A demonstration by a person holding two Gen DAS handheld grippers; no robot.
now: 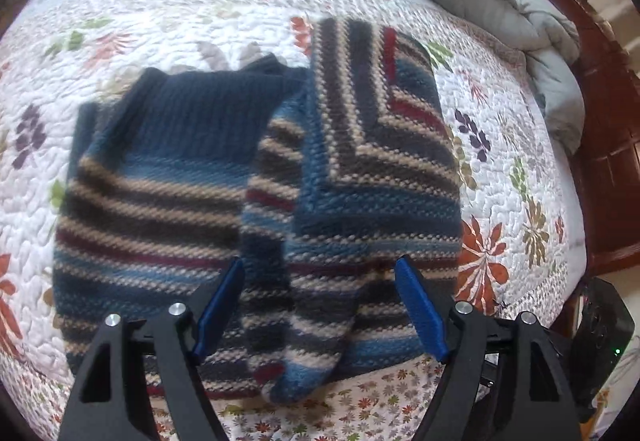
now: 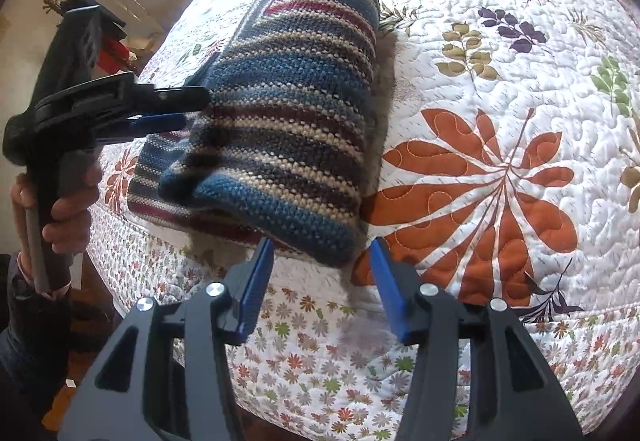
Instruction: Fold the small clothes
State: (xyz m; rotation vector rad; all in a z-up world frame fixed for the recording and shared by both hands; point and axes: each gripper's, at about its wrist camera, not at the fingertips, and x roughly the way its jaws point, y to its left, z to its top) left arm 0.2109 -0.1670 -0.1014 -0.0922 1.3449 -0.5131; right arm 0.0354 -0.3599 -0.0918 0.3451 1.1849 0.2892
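the striped sweater (image 1: 256, 201) lies on the floral quilt (image 1: 520, 169) near the bed's front edge, its right side and a sleeve folded inward. my left gripper (image 1: 318, 305) hovers over the hem, blades spread, gripping nothing. my right gripper (image 2: 322, 289), likewise released, faces the folded corner. no containers appear.

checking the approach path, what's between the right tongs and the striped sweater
Only bare floral quilt lies between the open right tongs and the striped sweater, seen in the right wrist view.
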